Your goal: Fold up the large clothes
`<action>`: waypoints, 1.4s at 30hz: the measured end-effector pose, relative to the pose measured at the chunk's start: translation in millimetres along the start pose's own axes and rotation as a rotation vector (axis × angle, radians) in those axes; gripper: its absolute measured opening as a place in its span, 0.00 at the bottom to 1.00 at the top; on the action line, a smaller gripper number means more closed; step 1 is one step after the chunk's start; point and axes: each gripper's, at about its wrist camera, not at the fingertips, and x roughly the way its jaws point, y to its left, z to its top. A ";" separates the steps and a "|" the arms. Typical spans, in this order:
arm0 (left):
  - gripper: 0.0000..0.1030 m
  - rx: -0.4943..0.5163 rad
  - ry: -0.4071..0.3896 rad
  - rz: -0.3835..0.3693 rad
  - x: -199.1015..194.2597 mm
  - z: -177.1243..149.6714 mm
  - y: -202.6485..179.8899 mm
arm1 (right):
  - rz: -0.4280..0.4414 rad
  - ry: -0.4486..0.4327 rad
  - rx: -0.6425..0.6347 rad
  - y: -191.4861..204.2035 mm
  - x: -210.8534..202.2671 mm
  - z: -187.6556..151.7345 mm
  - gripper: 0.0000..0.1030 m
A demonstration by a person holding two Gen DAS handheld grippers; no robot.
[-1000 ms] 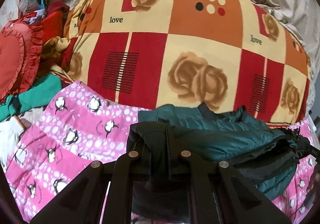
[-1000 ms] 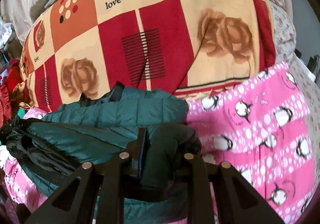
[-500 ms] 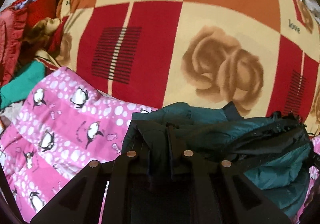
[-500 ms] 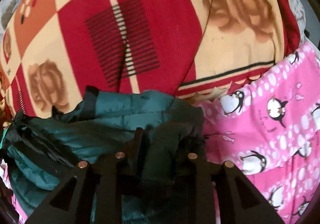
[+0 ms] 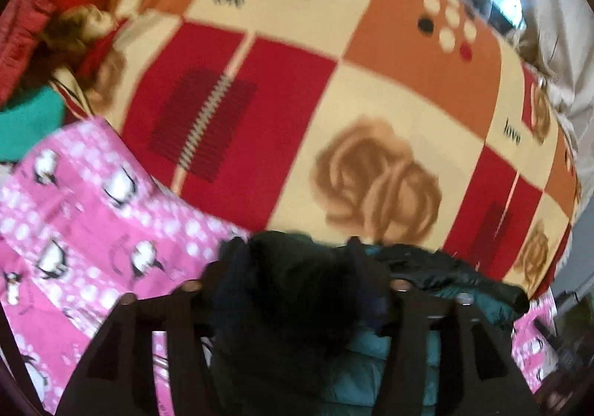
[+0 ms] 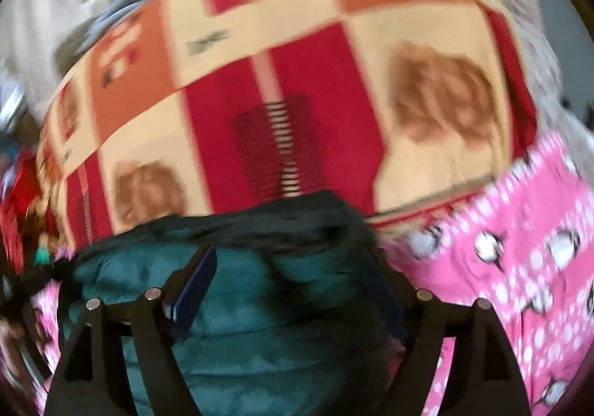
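A dark teal quilted jacket (image 6: pixel 237 315) lies bunched on the pink penguin sheet (image 6: pixel 519 267), against the base of the big patchwork cushion (image 6: pixel 297 82). My right gripper (image 6: pixel 293 275) has its jaws spread wide, with the jacket lying between and under the fingers (image 6: pixel 193 290). In the left wrist view the jacket (image 5: pixel 389 356) fills the gap of my left gripper (image 5: pixel 297 278), whose jaws also stand wide apart around a dark fold. Both views are blurred by motion.
The red, orange and cream rose cushion (image 5: pixel 352 119) rises right behind the jacket. Red and green clothes (image 5: pixel 29 111) are piled at the far left. Pale grey fabric (image 5: pixel 549 7) hangs at the back right. The pink sheet (image 5: pixel 85 215) spreads left.
Both grippers were shut on the jacket's edge; now their jaws stand wide open. The jacket has been carried forward and lies lower against the cushion. Both cameras are moving.
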 end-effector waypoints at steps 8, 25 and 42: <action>0.38 0.095 0.061 0.109 5.8 -11.3 -17.4 | 0.002 0.189 -0.163 80.7 97.5 -19.6 0.80; 0.38 0.157 0.149 0.260 58.8 -27.6 -20.4 | -0.033 0.122 -0.094 45.3 68.3 -5.8 0.81; 0.43 0.184 0.176 0.307 86.9 -38.9 -17.6 | -0.178 0.215 -0.007 -22.2 126.1 -13.4 0.87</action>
